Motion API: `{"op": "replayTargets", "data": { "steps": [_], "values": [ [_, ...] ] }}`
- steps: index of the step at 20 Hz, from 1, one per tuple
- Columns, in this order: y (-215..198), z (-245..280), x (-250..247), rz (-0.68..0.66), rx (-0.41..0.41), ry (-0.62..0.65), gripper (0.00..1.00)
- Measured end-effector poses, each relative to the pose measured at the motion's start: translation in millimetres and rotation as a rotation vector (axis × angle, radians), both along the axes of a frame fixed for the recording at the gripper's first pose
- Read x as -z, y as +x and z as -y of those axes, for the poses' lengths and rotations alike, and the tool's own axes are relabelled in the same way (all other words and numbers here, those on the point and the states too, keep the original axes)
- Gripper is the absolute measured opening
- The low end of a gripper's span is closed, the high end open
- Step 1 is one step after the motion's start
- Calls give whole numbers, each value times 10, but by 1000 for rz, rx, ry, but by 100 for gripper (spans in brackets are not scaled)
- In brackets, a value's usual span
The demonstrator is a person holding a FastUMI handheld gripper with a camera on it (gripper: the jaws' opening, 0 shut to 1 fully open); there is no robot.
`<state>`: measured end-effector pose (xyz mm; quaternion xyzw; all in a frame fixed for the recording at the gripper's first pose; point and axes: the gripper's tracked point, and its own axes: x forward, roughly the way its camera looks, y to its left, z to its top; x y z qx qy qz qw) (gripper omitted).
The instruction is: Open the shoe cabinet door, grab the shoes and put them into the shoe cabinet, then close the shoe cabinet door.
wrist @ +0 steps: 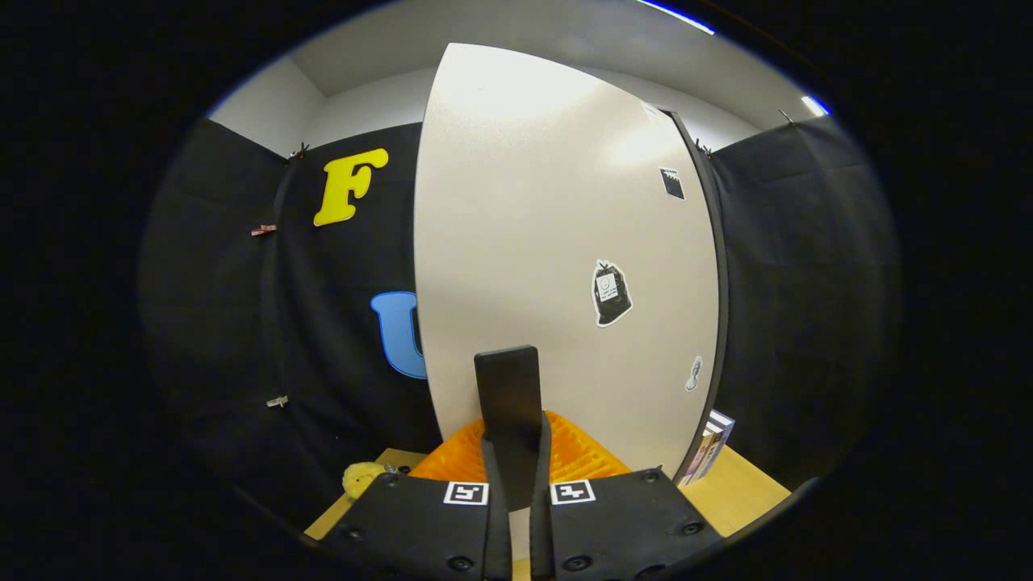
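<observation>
the tongs [516, 464] are clenched on the black flat upright handle [508, 395] of the pale cream shoe cabinet door [557, 242]; both fingers [492, 484] press against the handle's lower part from either side, with the handle's squared top rising above them. the door stands tall just beyond the fingers, its smooth face carrying a few small stickers: a dark bag-shaped sticker [611, 293] to the right of the handle, a small black square sticker [671, 183] higher up near the door's right edge, and a tiny pale sticker [693, 374] lower down by that same edge. a dark strip runs along the door's right edge. at the foot of the door, behind the fingers, lies an orange ribbed mat [577, 456]. to the left of the fingers a small yellow fuzzy object [361, 478] rests on the light wooden surface [746, 492]. to the right, a few books [710, 444] stand leaning beside the door's lower right corner.
</observation>
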<state>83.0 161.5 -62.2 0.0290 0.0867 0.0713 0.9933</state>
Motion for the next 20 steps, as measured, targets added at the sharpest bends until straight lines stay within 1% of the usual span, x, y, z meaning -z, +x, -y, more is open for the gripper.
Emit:
{"op": "replayTargets", "data": {
  "steps": [11,13,16,20],
  "values": [
    [-624,725,-149,9,-33,16,13],
    [-688,898,-170,11,-38,17,12],
    [-782,1085,-185,3,-78,37,12],
    [-827,1361,-203,1,-102,6,12]
  ]
}}
